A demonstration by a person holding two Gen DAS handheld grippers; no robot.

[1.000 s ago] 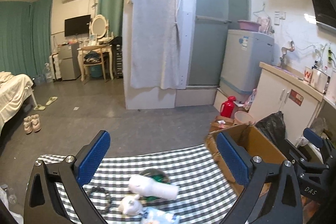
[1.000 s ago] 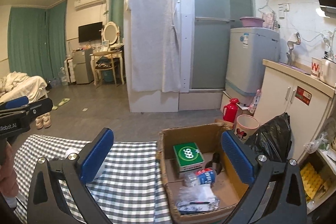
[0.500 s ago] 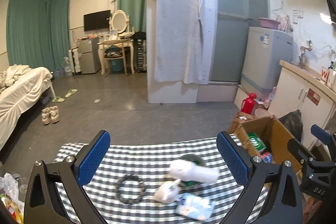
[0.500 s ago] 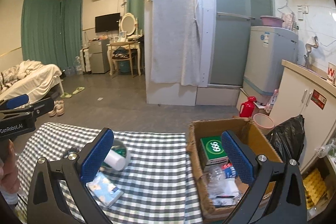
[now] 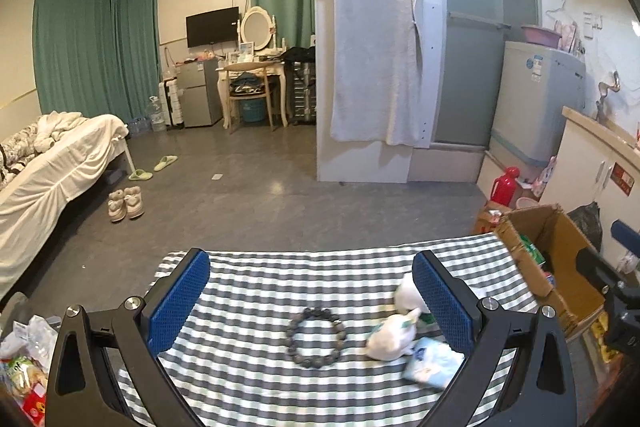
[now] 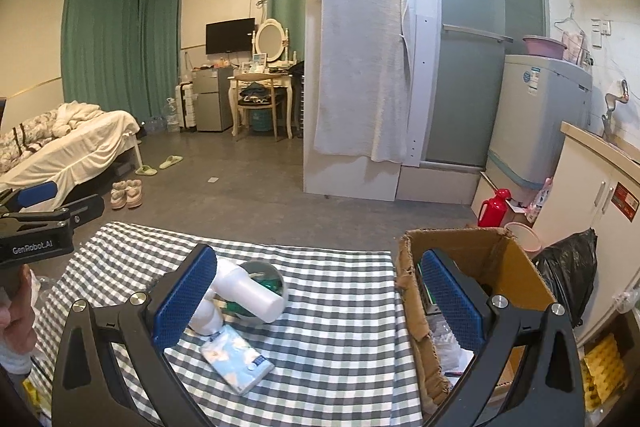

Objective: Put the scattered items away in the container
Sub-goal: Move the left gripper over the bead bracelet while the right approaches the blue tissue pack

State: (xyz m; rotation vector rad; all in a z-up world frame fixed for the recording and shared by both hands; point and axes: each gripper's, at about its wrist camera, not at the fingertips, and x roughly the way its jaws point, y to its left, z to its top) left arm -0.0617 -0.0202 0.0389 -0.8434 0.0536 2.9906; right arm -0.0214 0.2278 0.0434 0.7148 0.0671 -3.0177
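Left wrist view: left gripper spread wide, empty, above a bead bracelet on the checked cloth; right gripper likewise released, cardboard box at the cloth's right edge.

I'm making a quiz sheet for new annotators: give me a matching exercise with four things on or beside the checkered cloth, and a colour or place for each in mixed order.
Things:
1. bead bracelet
2. tissue pack
3. cardboard box
4. white bottle

Descriptions:
A. light blue, flat on the cloth
B. at the cloth's right edge
C. dark ring between the left hand-held gripper's fingers
D. lying on its side across a round green item

Pairs: 1-C, 2-A, 3-B, 4-D
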